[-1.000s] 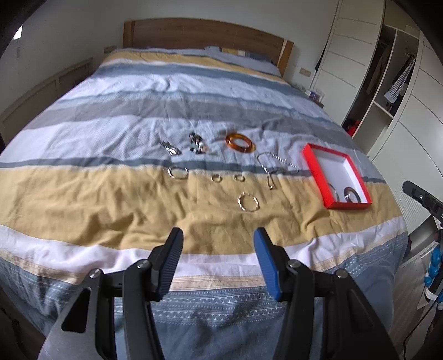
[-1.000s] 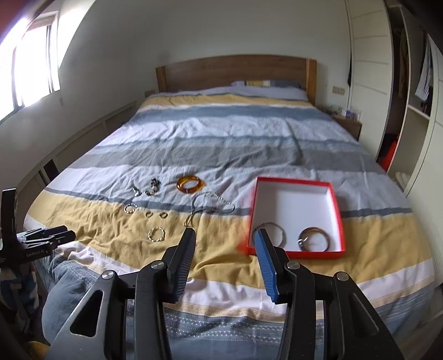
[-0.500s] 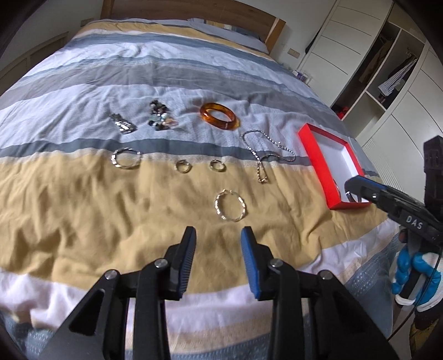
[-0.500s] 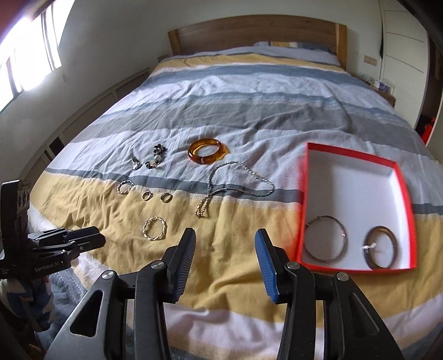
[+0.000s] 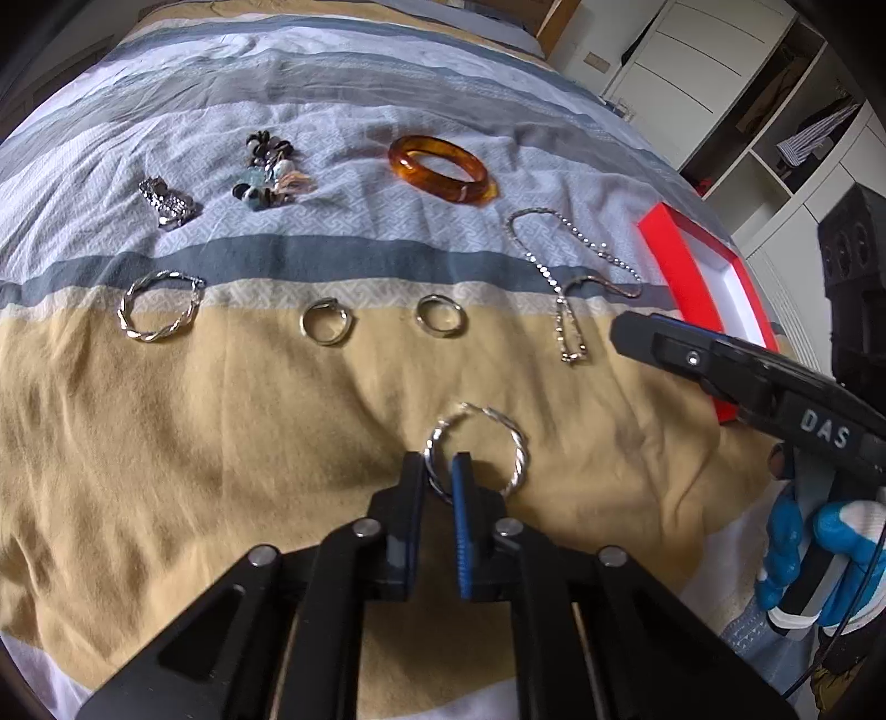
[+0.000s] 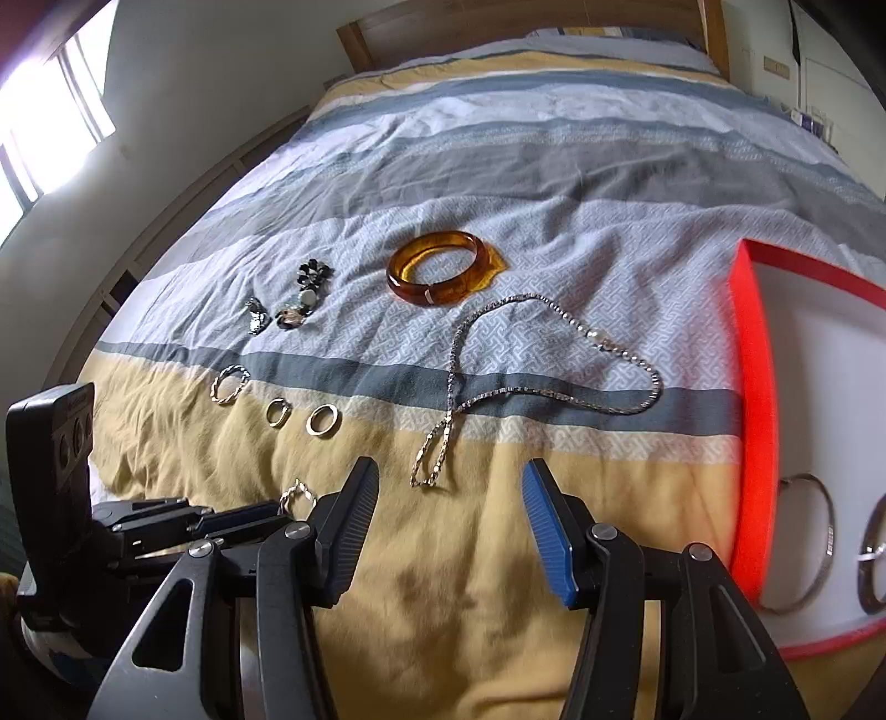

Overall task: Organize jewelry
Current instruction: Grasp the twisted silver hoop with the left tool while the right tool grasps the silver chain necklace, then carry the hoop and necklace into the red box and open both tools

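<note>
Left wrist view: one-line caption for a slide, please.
Left gripper shut on a twisted hoop on the bed; right gripper near the chain.

Two wrist cameras look steeply down on a striped bedspread from close above its near edge, facing the headboard. The left view sits left of the right; both share the amber bangle and chain necklace.

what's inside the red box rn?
Red box holds two bangles on its white floor: a thin silver one and a darker one, cut off by the frame edge.
</note>
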`<state>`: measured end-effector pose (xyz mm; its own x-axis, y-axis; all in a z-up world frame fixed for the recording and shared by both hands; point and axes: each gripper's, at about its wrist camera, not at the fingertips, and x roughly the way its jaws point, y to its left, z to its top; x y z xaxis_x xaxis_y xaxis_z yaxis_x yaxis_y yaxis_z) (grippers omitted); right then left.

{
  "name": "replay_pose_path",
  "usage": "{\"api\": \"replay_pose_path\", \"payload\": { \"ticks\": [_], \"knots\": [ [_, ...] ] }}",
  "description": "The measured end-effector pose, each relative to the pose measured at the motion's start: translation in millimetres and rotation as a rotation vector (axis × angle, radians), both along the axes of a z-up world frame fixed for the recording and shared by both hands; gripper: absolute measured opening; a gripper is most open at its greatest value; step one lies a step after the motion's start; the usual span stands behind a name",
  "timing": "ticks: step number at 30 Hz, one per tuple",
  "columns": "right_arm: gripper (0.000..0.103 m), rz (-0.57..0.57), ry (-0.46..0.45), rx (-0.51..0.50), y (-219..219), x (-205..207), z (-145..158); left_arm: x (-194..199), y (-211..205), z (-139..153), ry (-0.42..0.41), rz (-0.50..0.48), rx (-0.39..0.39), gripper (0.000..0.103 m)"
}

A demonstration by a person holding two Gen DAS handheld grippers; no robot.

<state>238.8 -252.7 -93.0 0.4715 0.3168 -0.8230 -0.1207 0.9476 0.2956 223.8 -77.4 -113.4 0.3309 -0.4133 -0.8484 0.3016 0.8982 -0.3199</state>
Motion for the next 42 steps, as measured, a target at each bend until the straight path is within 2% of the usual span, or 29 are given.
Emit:
{"api": "replay_pose_path", "payload": {
  "ticks": [1,10,13,15,17,20,28,42],
  "knots": [
    [0.053,-0.004,0.009,0.008,1,5,-4,1,2,-1,0.000,0.006,-0.004,0.004],
    [0.053,-0.037,0.055,0.060,9,41,-32,-5,9,3,-0.030,0.014,-0.028,0.003],
    [0.036,-0.052,0.062,0.067,10,49,-38,-7,13,6,-0.038,0.023,-0.038,0.003],
    [0.010,-0.064,0.065,0.077,7,51,-40,-8,14,7,-0.041,0.030,-0.042,0.003],
    [0.004,-0.083,0.076,0.114,1,51,-42,-11,16,9,-0.044,0.039,-0.042,0.003],
    [0.003,-0.085,0.061,0.113,-1,43,-38,-15,19,13,-0.051,0.053,-0.039,0.003],
    [0.003,-0.058,-0.038,0.117,2,12,11,-40,31,37,-0.084,0.090,-0.037,0.003],
    [0.003,-0.093,-0.246,0.119,-14,-62,124,-103,48,110,-0.225,0.114,-0.078,0.003]
  ]
}}
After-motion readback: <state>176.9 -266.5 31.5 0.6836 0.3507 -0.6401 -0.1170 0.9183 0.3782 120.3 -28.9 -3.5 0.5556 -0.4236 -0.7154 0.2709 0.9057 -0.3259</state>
